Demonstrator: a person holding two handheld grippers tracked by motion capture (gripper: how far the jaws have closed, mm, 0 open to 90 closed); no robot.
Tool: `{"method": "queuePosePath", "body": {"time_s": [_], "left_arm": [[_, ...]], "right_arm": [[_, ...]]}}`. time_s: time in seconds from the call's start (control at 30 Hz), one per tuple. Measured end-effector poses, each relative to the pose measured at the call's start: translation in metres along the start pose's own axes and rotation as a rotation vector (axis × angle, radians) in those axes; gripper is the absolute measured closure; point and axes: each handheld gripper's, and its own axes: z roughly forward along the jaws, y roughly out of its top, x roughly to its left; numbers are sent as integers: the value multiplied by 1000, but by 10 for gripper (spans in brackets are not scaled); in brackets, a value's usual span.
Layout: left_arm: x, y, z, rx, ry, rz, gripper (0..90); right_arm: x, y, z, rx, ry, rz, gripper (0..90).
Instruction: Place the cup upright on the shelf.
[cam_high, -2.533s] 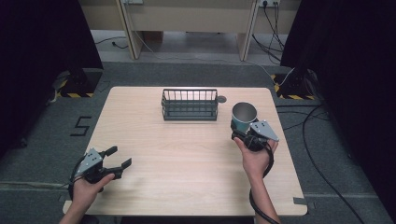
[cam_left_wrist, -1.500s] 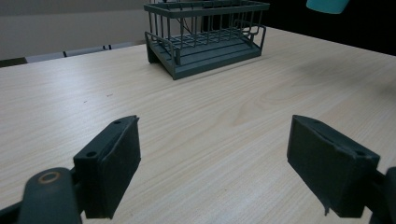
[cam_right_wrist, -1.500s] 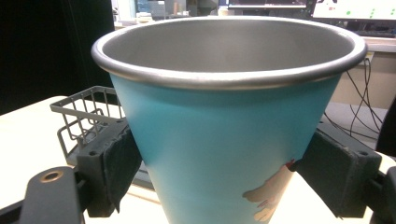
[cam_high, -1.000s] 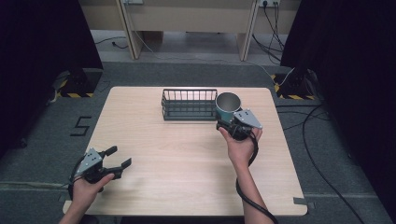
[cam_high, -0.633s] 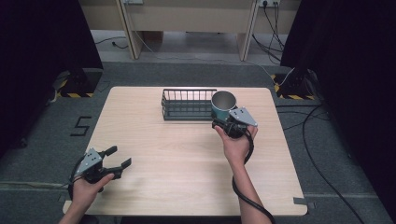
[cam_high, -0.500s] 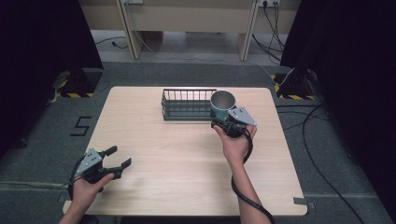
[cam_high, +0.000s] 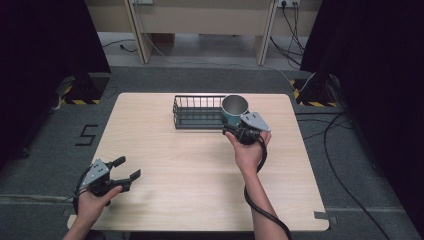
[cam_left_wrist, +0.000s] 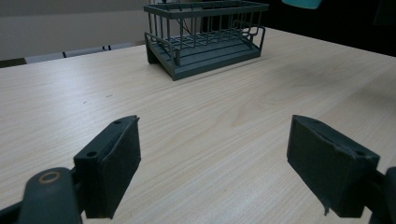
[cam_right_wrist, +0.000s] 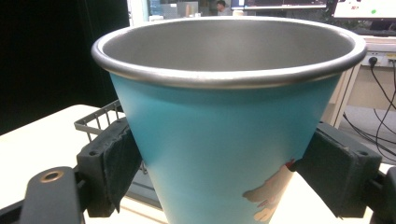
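A teal cup (cam_high: 234, 110) with a steel inside and rim is held upright above the table, at the right end of a dark wire basket (cam_high: 196, 112). My right gripper (cam_high: 235, 129) is shut on the cup (cam_right_wrist: 224, 126), one pad pressed on each side of it. The basket (cam_right_wrist: 100, 122) shows behind the cup in the right gripper view. My left gripper (cam_high: 126, 169) rests open near the table's front left corner. In the left gripper view my left gripper (cam_left_wrist: 212, 172) has nothing between its pads, and the basket (cam_left_wrist: 205, 35) stands far ahead.
The wooden table (cam_high: 200, 170) has bare room across its middle and front. Cables (cam_high: 345, 145) lie on the grey floor to the right. A white desk frame (cam_high: 200, 15) stands beyond the table's far edge.
My right gripper has carried the cup from the table's right side leftward and away from me, up to the basket's right end. The left gripper has stayed still.
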Motion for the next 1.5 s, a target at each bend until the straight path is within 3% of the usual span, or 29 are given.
{"method": "queuePosePath", "body": {"time_s": [1.5], "left_arm": [[0,0,0,-1,-2,-5,170]], "right_arm": [[11,17,36,2,18,22,186]]}}
